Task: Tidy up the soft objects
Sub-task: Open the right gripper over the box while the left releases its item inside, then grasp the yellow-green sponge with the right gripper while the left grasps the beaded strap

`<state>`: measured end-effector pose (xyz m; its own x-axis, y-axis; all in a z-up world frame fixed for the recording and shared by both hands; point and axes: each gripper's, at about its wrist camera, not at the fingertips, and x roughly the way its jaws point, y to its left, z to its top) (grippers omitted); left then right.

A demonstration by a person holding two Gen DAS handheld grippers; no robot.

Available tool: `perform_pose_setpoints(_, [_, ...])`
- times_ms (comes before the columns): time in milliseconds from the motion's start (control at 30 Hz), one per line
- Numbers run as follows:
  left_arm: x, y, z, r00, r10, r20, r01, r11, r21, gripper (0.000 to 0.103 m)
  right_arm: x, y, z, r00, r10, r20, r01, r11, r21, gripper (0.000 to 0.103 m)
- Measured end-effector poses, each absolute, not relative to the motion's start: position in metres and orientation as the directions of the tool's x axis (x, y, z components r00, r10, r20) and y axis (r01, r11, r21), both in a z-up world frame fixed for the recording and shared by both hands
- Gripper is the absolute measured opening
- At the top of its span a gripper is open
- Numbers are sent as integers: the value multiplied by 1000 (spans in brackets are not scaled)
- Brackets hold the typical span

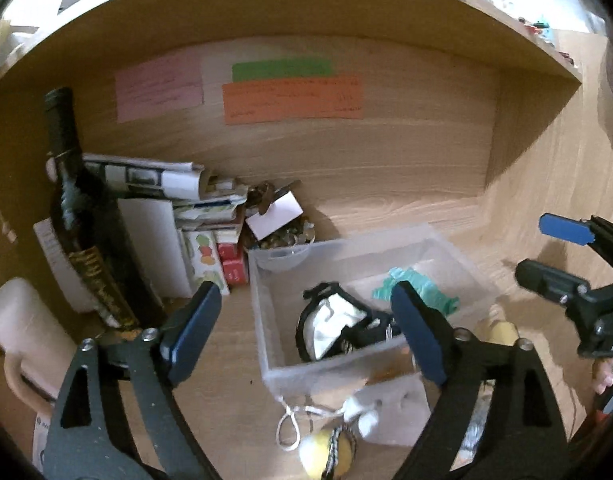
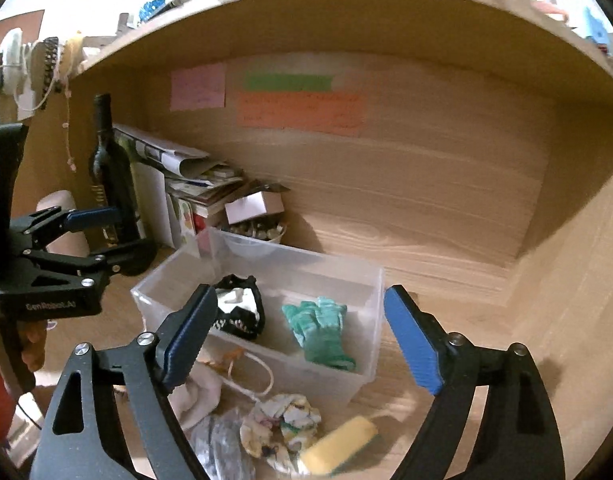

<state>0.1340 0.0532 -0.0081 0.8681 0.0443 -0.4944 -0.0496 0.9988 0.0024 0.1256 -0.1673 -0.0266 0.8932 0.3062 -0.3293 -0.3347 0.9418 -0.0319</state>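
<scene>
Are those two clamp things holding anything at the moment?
No. Both the left tool and the right tool are wide open and empty. The green glove lies loose in the clear bin.

Both wrist views face the shelf alcove from close above, sharing the clear bin (image 1: 266, 320) (image 2: 370, 320)

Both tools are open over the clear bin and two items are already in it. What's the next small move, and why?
Probably lower the right tool onto the yellow sponge lying on the desk in front of the clear bin. Both tools are open and empty, the green glove and black-and-white cloth already sit inside, and the sponge looks the nearest, least tangled item left outside.
</scene>
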Motion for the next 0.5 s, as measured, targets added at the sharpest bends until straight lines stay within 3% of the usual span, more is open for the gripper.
perform_pose_setpoints(267, [104, 53, -43, 829, 31, -559, -35, 999, 3, 93, 114, -186, -60, 874, 288, -391, -304, 952, 21, 85])
perform_pose_setpoints(500, [86, 52, -82, 766, 6, -643, -21, 1000, -16, 93, 122, -197, -96, 822, 274, -499, -283, 957, 60, 85])
